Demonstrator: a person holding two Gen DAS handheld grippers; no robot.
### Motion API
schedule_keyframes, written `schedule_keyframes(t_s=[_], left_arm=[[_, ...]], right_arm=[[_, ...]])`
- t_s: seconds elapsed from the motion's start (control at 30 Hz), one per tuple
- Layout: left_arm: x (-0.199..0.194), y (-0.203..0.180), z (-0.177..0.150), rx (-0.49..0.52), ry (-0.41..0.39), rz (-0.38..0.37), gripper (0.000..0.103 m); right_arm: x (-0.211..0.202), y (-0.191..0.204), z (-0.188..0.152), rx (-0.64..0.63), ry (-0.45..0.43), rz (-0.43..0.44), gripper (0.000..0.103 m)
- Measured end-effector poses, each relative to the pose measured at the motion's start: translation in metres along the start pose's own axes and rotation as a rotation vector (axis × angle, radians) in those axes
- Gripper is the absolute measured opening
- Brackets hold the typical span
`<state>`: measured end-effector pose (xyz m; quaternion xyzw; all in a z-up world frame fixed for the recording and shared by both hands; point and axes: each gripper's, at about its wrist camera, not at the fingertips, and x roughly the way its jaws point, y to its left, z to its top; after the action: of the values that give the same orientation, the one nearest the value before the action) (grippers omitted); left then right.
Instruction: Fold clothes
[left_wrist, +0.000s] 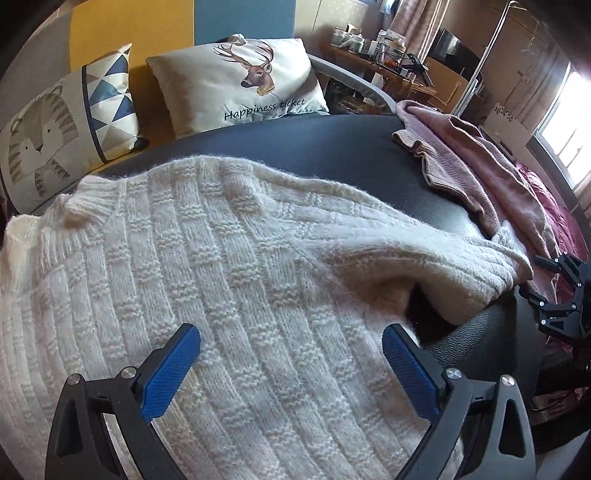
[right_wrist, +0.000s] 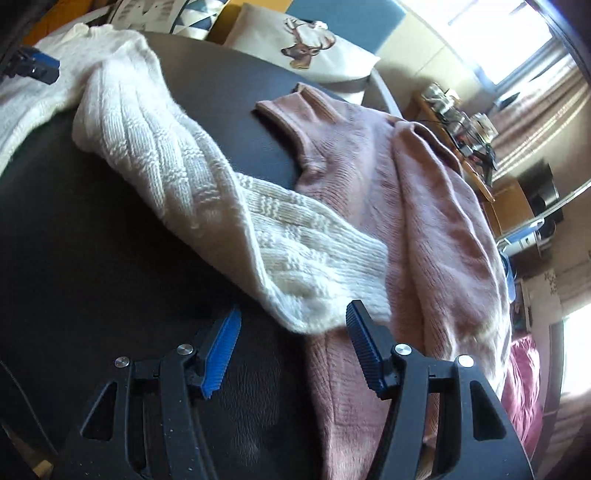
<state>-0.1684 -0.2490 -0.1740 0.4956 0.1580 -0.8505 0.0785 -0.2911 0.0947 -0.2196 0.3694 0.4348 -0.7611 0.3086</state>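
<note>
Both claws stand released: the right gripper (right_wrist: 293, 325) hangs with its 2 blue ribbed pads (right_wrist: 221, 350) apart, straddling the cuff of the white sweater's sleeve (right_wrist: 207, 184) without pressing it, and the left gripper (left_wrist: 291, 343) hovers spread wide over the white sweater (left_wrist: 184, 258) body, holding nothing.

The sweater lies flat on a black leather-look tabletop (left_wrist: 332, 147), its right sleeve stretched diagonally so the cuff overlaps a pink sweater (right_wrist: 424, 206) lying beside it.

That overlap is the main risk, I judge: closing on the cuff here could pinch the pink knit underneath and drag both garments together. The chunky white knit is also thick and springy, so a shallow bite might catch only 1 layer and let the sleeve slip or twist mid-fold. The slick tabletop could let the whole body slide when the sleeve is pulled.

The white yarn is fuzzy, with a ribbed basket-weave pattern and ribbed cuff; the pink one is finer, softer and crumpled into long folds.
</note>
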Motion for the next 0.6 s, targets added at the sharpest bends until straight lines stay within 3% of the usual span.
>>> schedule_keyframes(t_s=[0.07,0.13,0.23,0.33,0.53,0.6], left_arm=[[0.002,0.0,0.001,0.0,0.001,0.003,0.101],[0.003,-0.001,0.003,0.0,-0.001,0.006,0.101],[0.003,-0.003,0.008,-0.001,-0.003,0.007,0.101],[0.003,-0.006,0.015,0.0,-0.011,0.006,0.101],[0.008,-0.007,0.031,-0.018,-0.028,0.018,0.101],[0.011,-0.008,0.035,-0.026,-0.029,0.023,0.101]], right_arm=[[0.006,-0.001,0.005,0.016,0.017,0.04,0.059],[0.008,-0.009,0.01,0.068,0.036,0.092,0.029],[-0.001,-0.022,0.016,0.15,0.046,0.149,0.015],[-0.03,-0.044,0.019,0.281,-0.007,0.237,0.011],[-0.084,-0.11,0.008,0.681,-0.181,0.467,0.009],[-0.084,-0.123,0.005,0.761,-0.17,0.452,0.009]])
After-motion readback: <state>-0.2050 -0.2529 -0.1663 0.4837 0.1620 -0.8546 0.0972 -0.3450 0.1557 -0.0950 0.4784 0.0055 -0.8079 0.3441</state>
